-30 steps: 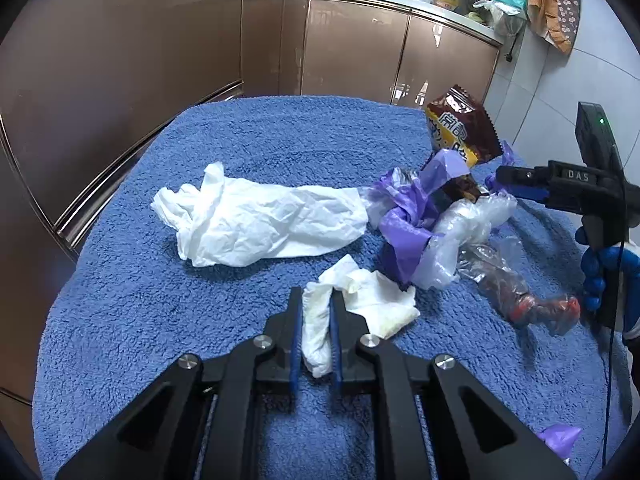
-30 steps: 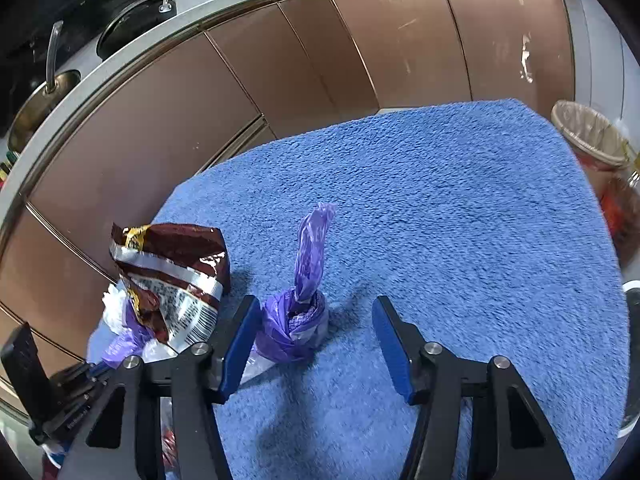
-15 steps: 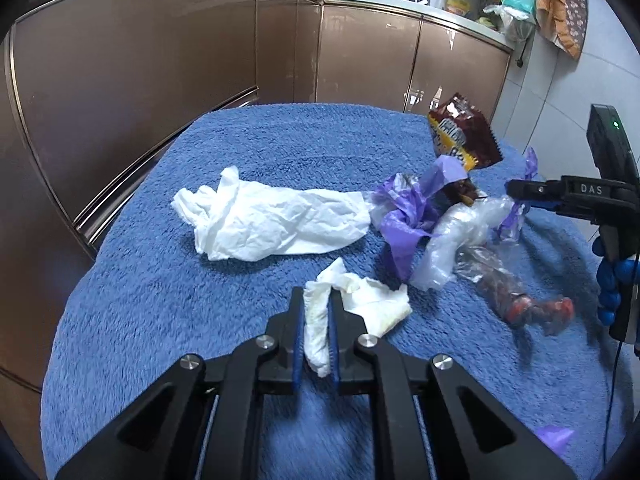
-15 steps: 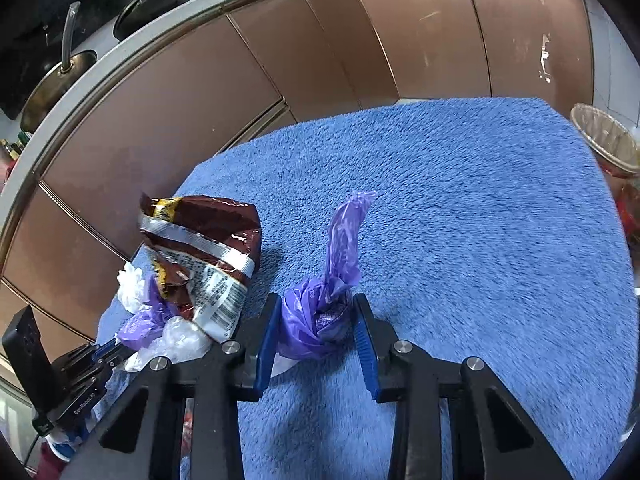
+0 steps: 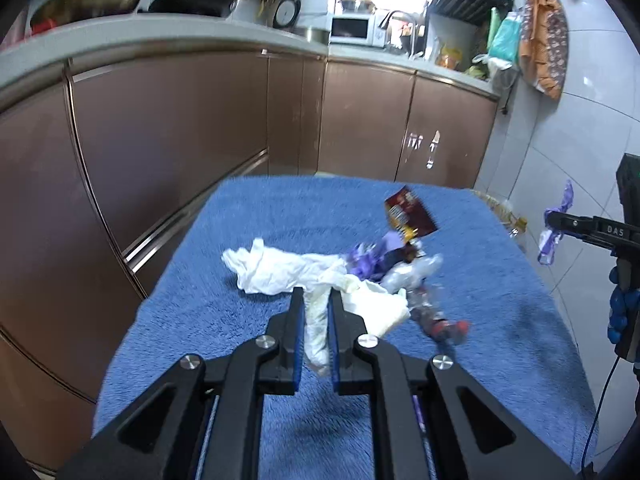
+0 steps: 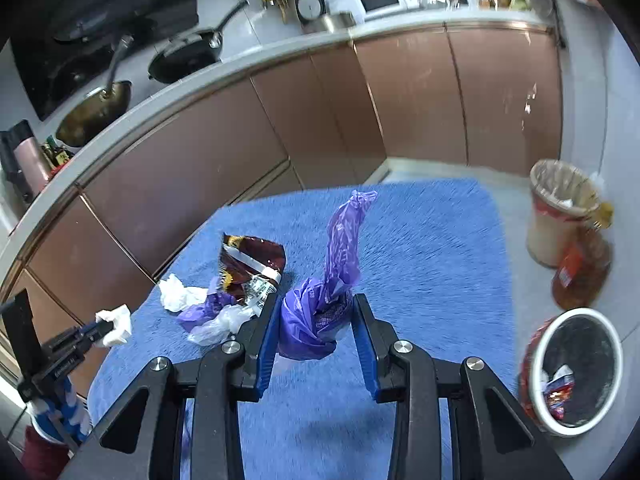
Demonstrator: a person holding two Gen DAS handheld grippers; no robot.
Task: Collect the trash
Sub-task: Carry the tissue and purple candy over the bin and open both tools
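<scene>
My left gripper [image 5: 316,300] is shut on a crumpled white tissue [image 5: 360,308] and holds it above the blue towel [image 5: 248,312]. My right gripper [image 6: 316,300] is shut on a knotted purple plastic bag [image 6: 320,312], lifted above the towel; the bag also shows in the left wrist view [image 5: 554,236]. On the towel lie a white glove [image 5: 276,268], a brown snack packet [image 6: 250,260], purple and clear plastic scraps [image 6: 216,316] and a clear wrapper with red ends [image 5: 436,320].
A round bin with a white rim [image 6: 576,368] stands on the floor right of the table, with wrappers inside. A lined waste basket [image 6: 560,212] and an orange-brown bottle [image 6: 580,272] stand beyond it. Brown cabinets [image 5: 180,140] run behind and to the left.
Both grippers have risen well above the towel. The right gripper closed on the purple bag and lifted it. The left gripper lifted the tissue clear of the towel.
</scene>
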